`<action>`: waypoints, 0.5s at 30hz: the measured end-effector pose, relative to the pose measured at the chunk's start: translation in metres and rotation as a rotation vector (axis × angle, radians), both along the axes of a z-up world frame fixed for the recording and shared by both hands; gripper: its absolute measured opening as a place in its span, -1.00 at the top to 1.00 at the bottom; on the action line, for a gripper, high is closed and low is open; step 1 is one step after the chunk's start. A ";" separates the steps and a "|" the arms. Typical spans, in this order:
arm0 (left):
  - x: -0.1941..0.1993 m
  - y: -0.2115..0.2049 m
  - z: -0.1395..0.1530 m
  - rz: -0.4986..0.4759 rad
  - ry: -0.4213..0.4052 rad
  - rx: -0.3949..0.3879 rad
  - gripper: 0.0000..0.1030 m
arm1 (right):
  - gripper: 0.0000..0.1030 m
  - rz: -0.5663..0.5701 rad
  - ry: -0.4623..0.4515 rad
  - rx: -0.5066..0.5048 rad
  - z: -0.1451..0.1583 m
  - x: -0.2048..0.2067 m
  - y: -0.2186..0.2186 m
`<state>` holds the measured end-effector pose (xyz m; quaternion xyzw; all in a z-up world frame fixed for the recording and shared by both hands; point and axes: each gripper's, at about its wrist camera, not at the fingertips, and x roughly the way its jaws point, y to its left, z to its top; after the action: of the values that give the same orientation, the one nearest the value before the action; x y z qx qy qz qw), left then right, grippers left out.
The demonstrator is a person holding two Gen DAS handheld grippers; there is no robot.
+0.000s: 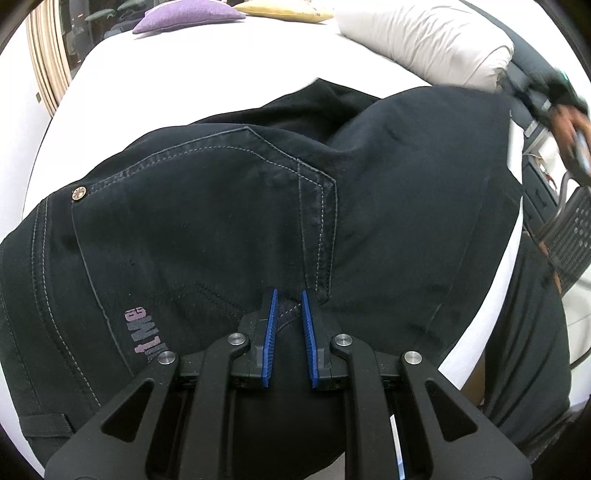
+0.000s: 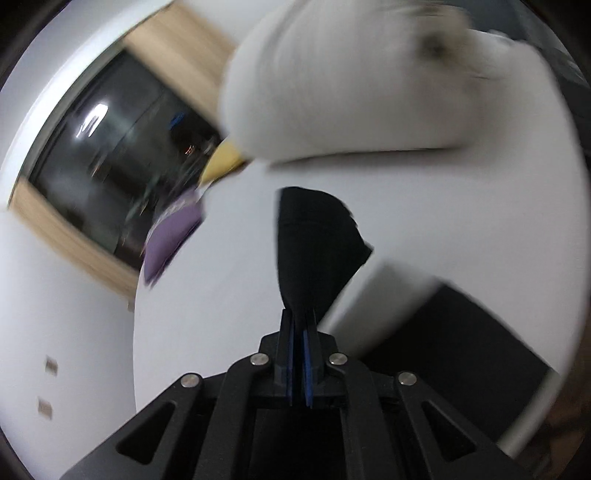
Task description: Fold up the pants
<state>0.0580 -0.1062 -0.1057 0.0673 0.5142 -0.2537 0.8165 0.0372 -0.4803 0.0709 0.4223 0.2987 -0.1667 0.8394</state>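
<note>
Black jeans (image 1: pixel 207 221) with grey stitching, a rivet and a pink print lie spread on the white bed (image 1: pixel 184 88). My left gripper (image 1: pixel 288 295) is shut on a pinch of the pants' fabric at the near edge, below the seam. My right gripper (image 2: pixel 299 317) is shut on a black end of the pants (image 2: pixel 314 236) and holds it up above the bed (image 2: pixel 229 280); that view is blurred. The right gripper also shows in the left wrist view (image 1: pixel 550 103) at the far right, by the raised leg.
A white duvet (image 1: pixel 424 40) lies bunched at the far right of the bed. A purple cushion (image 1: pixel 184 14) and a yellow cushion (image 1: pixel 284 11) sit at the far edge. A dark window (image 2: pixel 110 155) with a wooden frame is behind. A dark chair (image 1: pixel 569 229) stands to the right.
</note>
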 end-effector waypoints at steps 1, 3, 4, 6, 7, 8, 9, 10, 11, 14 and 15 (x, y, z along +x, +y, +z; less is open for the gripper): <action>0.000 -0.002 0.000 0.001 0.001 0.004 0.74 | 0.91 -0.025 -0.004 0.068 -0.017 -0.023 -0.010; 0.000 -0.007 0.000 0.000 0.000 0.015 0.74 | 0.78 -0.095 0.056 0.172 -0.057 -0.047 -0.024; 0.000 -0.008 0.000 -0.001 0.000 0.023 0.74 | 0.78 -0.132 0.075 0.217 -0.075 -0.062 -0.027; -0.001 -0.013 0.000 -0.005 -0.003 0.037 0.74 | 0.54 -0.187 0.070 0.281 -0.097 -0.084 -0.027; -0.002 -0.014 0.001 -0.005 -0.003 0.040 0.74 | 0.16 -0.205 0.057 0.293 -0.102 -0.087 -0.026; -0.002 -0.015 0.001 -0.001 -0.002 0.042 0.74 | -0.12 -0.223 0.028 0.311 -0.107 -0.093 -0.024; -0.002 -0.018 0.001 0.005 0.000 0.043 0.74 | -0.18 -0.237 -0.004 0.335 -0.110 -0.087 -0.018; -0.002 -0.019 0.001 0.009 0.001 0.045 0.74 | -0.22 -0.242 -0.020 0.351 -0.113 -0.082 -0.012; -0.001 -0.021 0.002 0.010 0.001 0.048 0.74 | -0.22 -0.239 -0.027 0.362 -0.118 -0.078 -0.005; -0.002 -0.025 0.003 0.008 0.001 0.062 0.74 | -0.22 -0.226 -0.048 0.412 -0.129 -0.066 -0.008; -0.002 -0.025 0.001 0.005 0.002 0.067 0.74 | -0.22 -0.229 -0.073 0.435 -0.130 -0.066 -0.008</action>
<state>0.0564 -0.1309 -0.1042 0.0931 0.5235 -0.2343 0.8138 -0.0286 -0.4879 -0.0588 0.6299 0.2474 -0.1771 0.7146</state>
